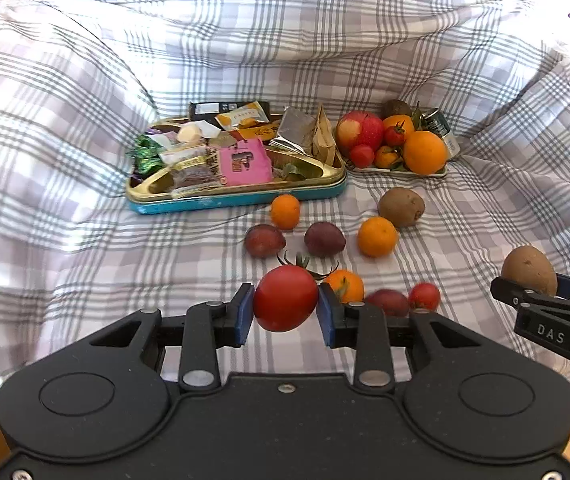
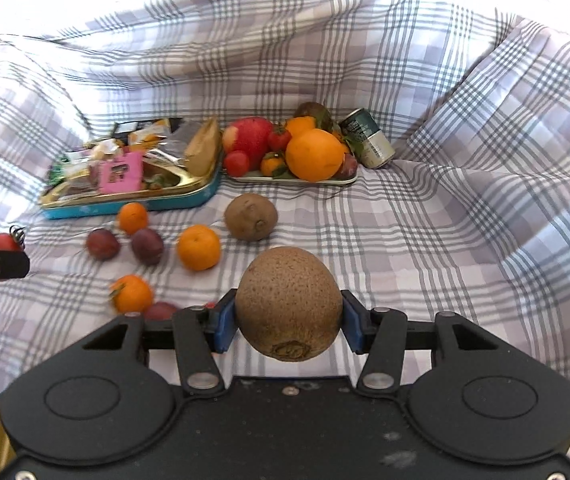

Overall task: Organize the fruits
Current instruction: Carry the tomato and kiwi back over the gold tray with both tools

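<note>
Plainly, the left claw (image 1: pixel 286 307) clamps a thin-skinned, squashy tomato (image 1: pixel 285 303) across its middle and the right claw (image 2: pixel 288 322) a firmer kiwi (image 2: pixel 288 302), both above the checked cloth (image 2: pixel 425 240), the fruit plate (image 2: pixel 245 178) at 12 o'clock.

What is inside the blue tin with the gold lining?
The blue tin holds a pink packet, green foil sweets, other wrapped snacks and a leaf. Much of its gold floor is covered, so anything beneath the wrappers is hidden.

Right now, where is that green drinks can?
In the right wrist view the green can lies tilted on the checked cloth, at the right end of the fruit tray.
</note>
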